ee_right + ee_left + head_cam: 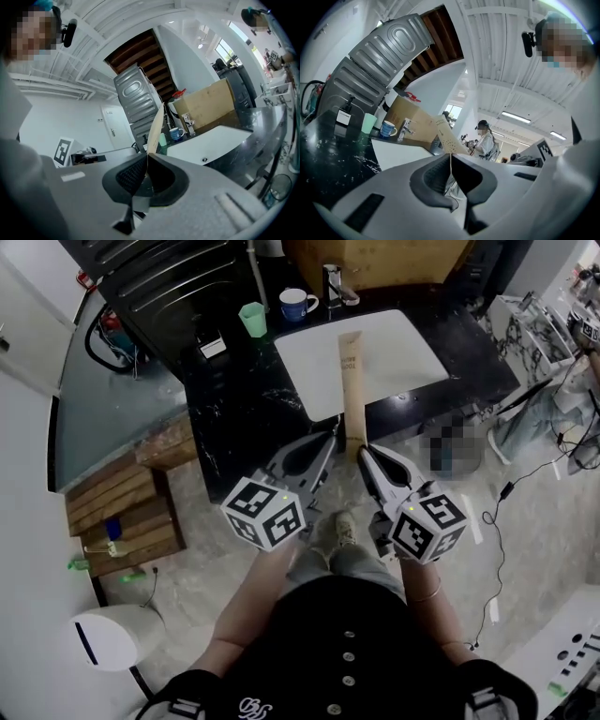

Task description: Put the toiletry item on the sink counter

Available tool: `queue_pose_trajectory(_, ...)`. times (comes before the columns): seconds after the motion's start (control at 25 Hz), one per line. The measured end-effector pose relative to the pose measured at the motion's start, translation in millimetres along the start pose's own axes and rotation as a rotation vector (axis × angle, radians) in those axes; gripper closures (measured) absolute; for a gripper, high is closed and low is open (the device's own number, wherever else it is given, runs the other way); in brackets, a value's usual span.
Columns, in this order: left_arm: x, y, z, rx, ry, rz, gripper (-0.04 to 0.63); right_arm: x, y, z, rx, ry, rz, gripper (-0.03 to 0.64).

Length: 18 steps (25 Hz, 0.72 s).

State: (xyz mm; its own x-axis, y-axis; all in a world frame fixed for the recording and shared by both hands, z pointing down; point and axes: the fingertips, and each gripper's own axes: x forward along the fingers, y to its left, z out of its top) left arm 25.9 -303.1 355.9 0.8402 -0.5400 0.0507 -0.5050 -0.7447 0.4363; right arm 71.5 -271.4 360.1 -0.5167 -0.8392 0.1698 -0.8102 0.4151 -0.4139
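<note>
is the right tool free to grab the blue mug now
Probably not: the right tool is shut on the tan packet, which the left tool also grips, well short of the blue mug.

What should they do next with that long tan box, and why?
Probably carry the tan box sideways and lower it onto the black counter: both the left gripper and right gripper pinch its near end, and it hangs over the white basin.

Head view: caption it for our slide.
Left gripper and right gripper pinch one tan carton near a white sink.
</note>
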Motion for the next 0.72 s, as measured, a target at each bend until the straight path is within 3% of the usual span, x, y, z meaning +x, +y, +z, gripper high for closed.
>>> queue_pose_trajectory(0.28, 35, 21, 9, -0.012, -0.018, 0.036, 0.578, 22, -33, 16, 0.004, 0.029, 0.027, 0.611)
queue_pose_trajectory(0.72, 75, 47, -16, -0.084, 0.027, 0.076, 0.578, 39, -84, -3, 0.092, 0.103, 0.025, 0.611)
